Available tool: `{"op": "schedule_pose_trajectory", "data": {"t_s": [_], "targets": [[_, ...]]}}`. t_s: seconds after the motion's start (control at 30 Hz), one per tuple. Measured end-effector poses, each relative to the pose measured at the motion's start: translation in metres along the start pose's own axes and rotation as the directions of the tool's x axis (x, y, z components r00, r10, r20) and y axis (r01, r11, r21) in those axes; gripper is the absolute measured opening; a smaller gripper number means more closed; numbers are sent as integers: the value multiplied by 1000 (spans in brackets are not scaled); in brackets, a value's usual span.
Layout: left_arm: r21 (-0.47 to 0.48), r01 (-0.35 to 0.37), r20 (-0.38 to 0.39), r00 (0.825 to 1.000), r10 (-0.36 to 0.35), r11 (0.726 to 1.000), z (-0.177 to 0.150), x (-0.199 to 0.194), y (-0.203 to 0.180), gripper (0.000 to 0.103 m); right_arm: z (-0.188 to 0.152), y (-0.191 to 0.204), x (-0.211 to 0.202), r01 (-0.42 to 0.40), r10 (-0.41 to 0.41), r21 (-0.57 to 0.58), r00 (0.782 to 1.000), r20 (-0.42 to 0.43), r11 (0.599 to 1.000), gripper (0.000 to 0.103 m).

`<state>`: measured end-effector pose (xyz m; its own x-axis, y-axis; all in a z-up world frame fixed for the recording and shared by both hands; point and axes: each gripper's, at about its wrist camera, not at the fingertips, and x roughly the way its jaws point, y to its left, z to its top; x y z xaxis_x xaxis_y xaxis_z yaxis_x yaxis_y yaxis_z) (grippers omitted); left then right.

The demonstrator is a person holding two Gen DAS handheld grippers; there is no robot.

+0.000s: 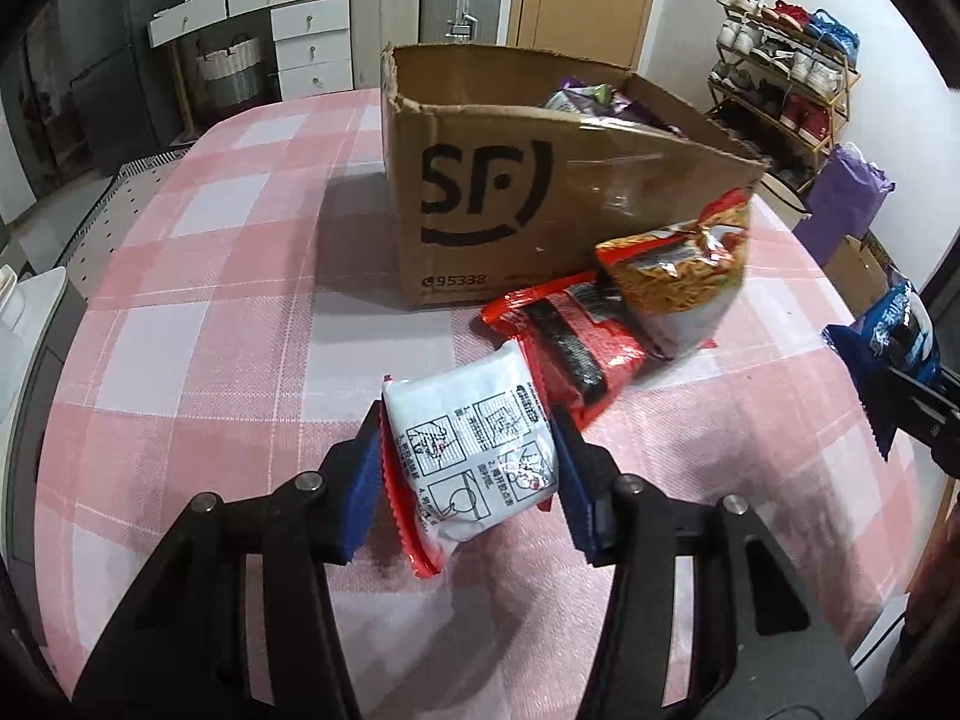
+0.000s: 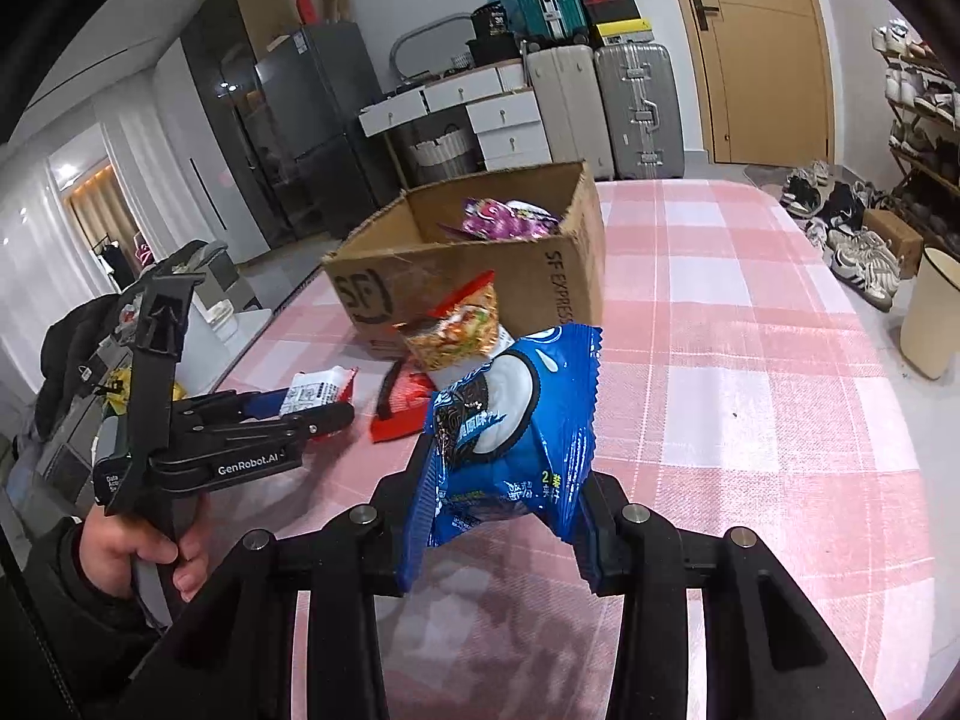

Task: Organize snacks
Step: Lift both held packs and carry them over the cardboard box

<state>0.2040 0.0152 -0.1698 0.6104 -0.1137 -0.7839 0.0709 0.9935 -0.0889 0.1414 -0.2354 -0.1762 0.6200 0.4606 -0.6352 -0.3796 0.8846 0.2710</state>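
Observation:
My left gripper [image 1: 467, 432] is shut on a white instant-noodle packet [image 1: 480, 450] with a red edge, lifted just above the table. In the right wrist view that gripper [image 2: 324, 408] and its packet [image 2: 318, 390] appear at the left. My right gripper [image 2: 510, 480] is shut on a blue cookie packet [image 2: 516, 420], also seen at the right edge as the blue packet [image 1: 888, 330]. An open cardboard box [image 1: 540, 192] holds purple snack bags [image 2: 510, 219]. An orange noodle packet [image 1: 678, 282] leans on the box, with a red packet [image 1: 576, 348] lying flat beside it.
A pink checked cloth covers the table [image 1: 210, 300]. A person's hand [image 2: 138, 552] grips the left tool's handle. Beyond the table's far right stand a cream bin [image 2: 930, 312], a shoe rack [image 1: 786, 78] and suitcases [image 2: 636, 108].

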Motion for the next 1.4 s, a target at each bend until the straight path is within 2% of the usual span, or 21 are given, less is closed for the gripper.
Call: {"op": "schedule_pose_trajectory", "data": {"t_s": [0.43, 0.77, 1.13, 1.4], "targets": [[-9, 40, 86, 996, -39, 999, -4, -67, -1, 49, 2, 33, -28, -74, 75, -35, 997, 31, 997, 39], [-33, 105, 187, 978, -97, 994, 15, -127, 8, 49, 28, 60, -59, -146, 156, -88, 981, 116, 985, 39], [-25, 125, 268, 957, -114, 992, 59, -180, 16, 49, 76, 75, -79, -166, 185, -123, 969, 165, 978, 39], [18, 127, 296, 947, -126, 992, 102, -195, 11, 49, 122, 70, -76, -183, 207, -133, 959, 195, 974, 39]]}}
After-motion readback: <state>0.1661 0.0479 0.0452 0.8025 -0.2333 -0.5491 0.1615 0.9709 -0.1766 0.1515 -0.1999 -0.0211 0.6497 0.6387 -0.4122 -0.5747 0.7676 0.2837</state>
